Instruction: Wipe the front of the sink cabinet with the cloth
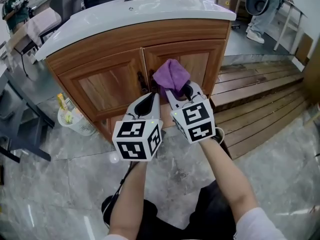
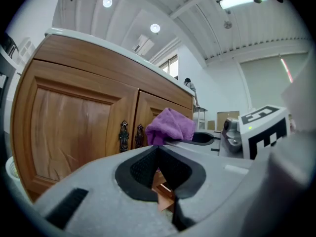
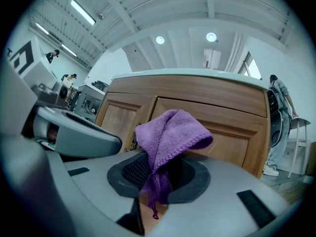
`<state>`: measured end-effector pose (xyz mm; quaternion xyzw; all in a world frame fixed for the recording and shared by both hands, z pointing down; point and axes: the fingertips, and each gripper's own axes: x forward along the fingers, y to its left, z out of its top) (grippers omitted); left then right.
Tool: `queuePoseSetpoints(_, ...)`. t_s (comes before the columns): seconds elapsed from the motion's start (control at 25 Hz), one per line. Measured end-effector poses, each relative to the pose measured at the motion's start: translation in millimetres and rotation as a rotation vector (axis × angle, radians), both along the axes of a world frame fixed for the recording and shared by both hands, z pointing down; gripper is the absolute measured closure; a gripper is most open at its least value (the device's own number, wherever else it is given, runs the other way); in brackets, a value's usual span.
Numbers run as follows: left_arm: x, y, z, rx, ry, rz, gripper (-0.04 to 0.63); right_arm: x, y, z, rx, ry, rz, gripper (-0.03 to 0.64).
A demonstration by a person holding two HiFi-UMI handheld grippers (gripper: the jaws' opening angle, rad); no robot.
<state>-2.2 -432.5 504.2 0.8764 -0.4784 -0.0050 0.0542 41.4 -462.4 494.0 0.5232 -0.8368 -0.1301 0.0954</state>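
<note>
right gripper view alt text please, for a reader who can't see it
The right hand-held gripper, jaws shut on a purple cloth that stands up in a folded bunch, faces the wooden sink cabinet under a white top. The left hand-held gripper sits at the left edge.

The cabinet [image 1: 105, 84] blocks the way ahead. A basket [image 1: 75, 120] crowds its lower left, and a wooden platform [image 1: 260, 104] flanks the right. The floor [image 1: 65, 184] before it is open.
</note>
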Motion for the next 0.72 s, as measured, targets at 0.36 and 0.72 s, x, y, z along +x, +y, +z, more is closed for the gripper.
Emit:
queuePoseSetpoints(0.36,38,-4,6,-0.008,0.006,0.096,0.589,56,-18,6,-0.001,0.030,0.121,0.540)
queuePoseSetpoints(0.72,90,-1,12,-0.039,0.061,0.241,0.589,110,-24,17,-0.030,0.041,0.241,0.540)
